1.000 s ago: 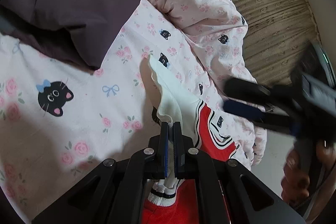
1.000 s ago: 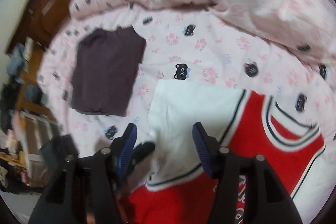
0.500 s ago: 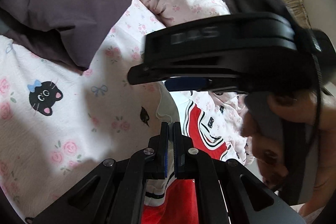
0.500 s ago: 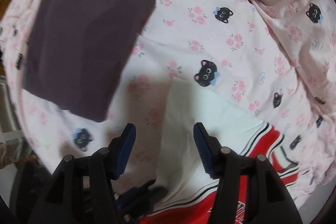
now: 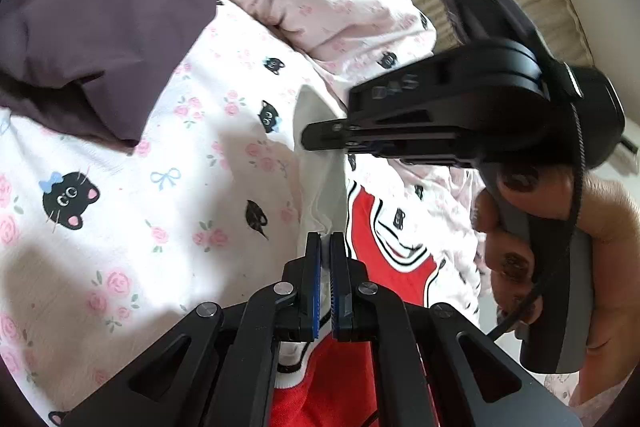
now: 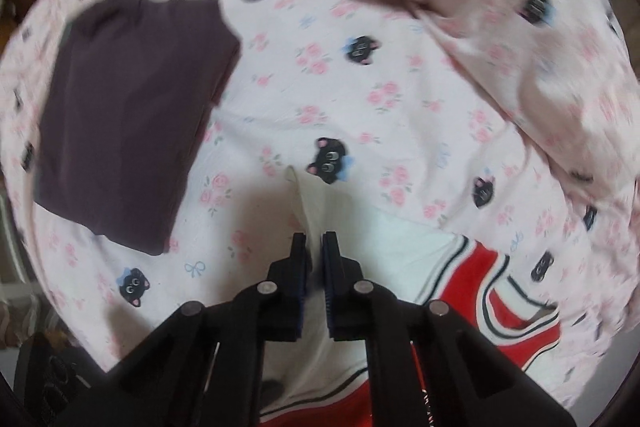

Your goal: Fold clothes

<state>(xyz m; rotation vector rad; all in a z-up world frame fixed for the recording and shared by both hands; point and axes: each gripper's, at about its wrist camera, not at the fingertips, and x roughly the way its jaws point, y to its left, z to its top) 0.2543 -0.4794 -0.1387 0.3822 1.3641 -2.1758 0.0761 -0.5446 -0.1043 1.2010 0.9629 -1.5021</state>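
While the left gripper (image 5: 325,241) sits clenched on a fold of the red-and-white jersey (image 5: 384,247) at the lower centre of the left wrist view, the right gripper (image 6: 315,241) is closing its jaws on the jersey's white edge (image 6: 308,207), with the cloth pinched up between them at the lower centre of the right wrist view. Jersey lies on the bed sheet (image 6: 280,99), pink with roses and black cat faces, spreading to the lower right. Folded dark purple garment (image 6: 132,115) lies on the sheet at the upper left, well apart from the jersey. Rumpled matching duvet (image 6: 520,27) fills the upper right. A hand (image 5: 560,247) holds the right gripper's handle at right of the left wrist view.
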